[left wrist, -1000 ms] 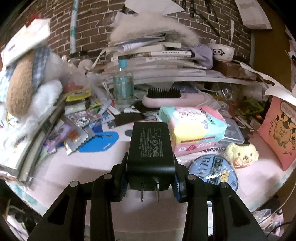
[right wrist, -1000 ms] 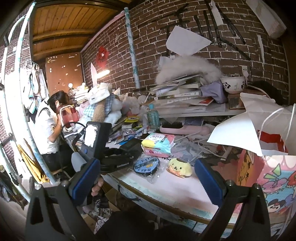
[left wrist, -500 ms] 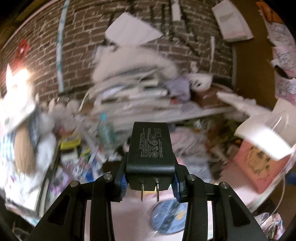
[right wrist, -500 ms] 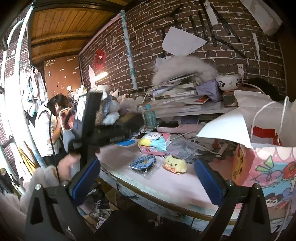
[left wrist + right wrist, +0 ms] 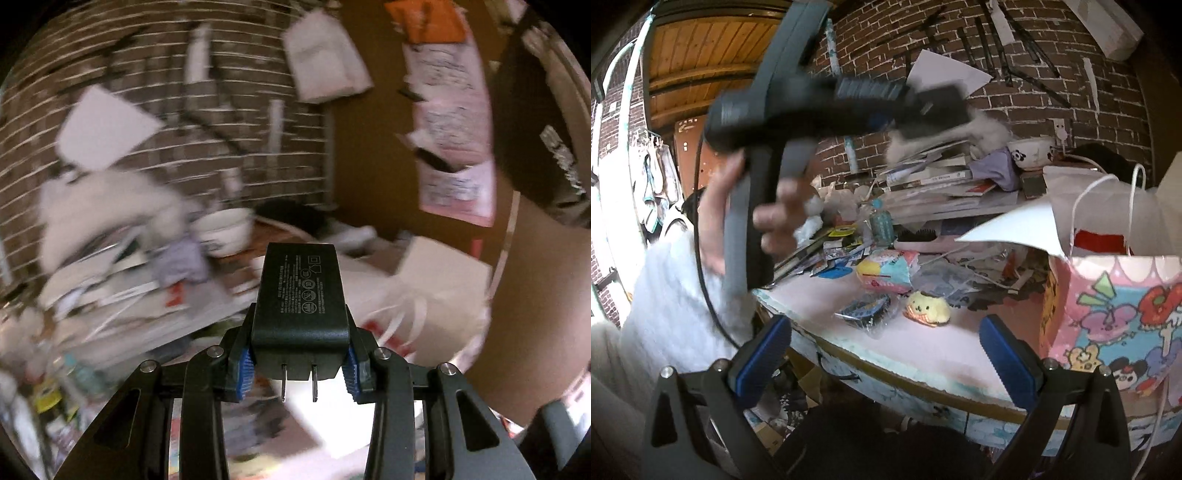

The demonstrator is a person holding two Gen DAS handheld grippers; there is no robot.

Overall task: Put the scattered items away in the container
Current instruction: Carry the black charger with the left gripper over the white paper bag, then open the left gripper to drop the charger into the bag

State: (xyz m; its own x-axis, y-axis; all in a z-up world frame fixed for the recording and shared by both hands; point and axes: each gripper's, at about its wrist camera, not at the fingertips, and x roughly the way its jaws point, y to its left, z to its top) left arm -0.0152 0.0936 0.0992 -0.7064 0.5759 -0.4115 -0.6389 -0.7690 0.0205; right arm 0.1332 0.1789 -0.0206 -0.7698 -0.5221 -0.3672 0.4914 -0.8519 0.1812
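Observation:
My left gripper (image 5: pixel 297 363) is shut on a black power adapter (image 5: pixel 300 295), its two prongs pointing back at the camera. In the right wrist view the left gripper (image 5: pixel 938 107) shows blurred, raised high above the pink table (image 5: pixel 934 350) in a hand (image 5: pixel 738 214), with the black adapter (image 5: pixel 940 105) at its tip. A white paper bag (image 5: pixel 413 295) lies beyond the adapter, blurred; in the right wrist view this pink cartoon-printed bag (image 5: pixel 1115 314) stands open at the right. My right gripper (image 5: pixel 884 354) is open and empty over the table's front edge.
On the table lie a yellow plush (image 5: pixel 927 308), a round blue packet (image 5: pixel 864 312), a tissue pack (image 5: pixel 886 271), a bottle (image 5: pixel 881 225) and a pink hairbrush (image 5: pixel 923 240). A stack of books (image 5: pixel 942 184) and a panda bowl (image 5: pixel 1030 153) stand against the brick wall.
The left gripper has risen off the table and swung to the right toward the paper bag, still holding the adapter. The right gripper has barely moved.

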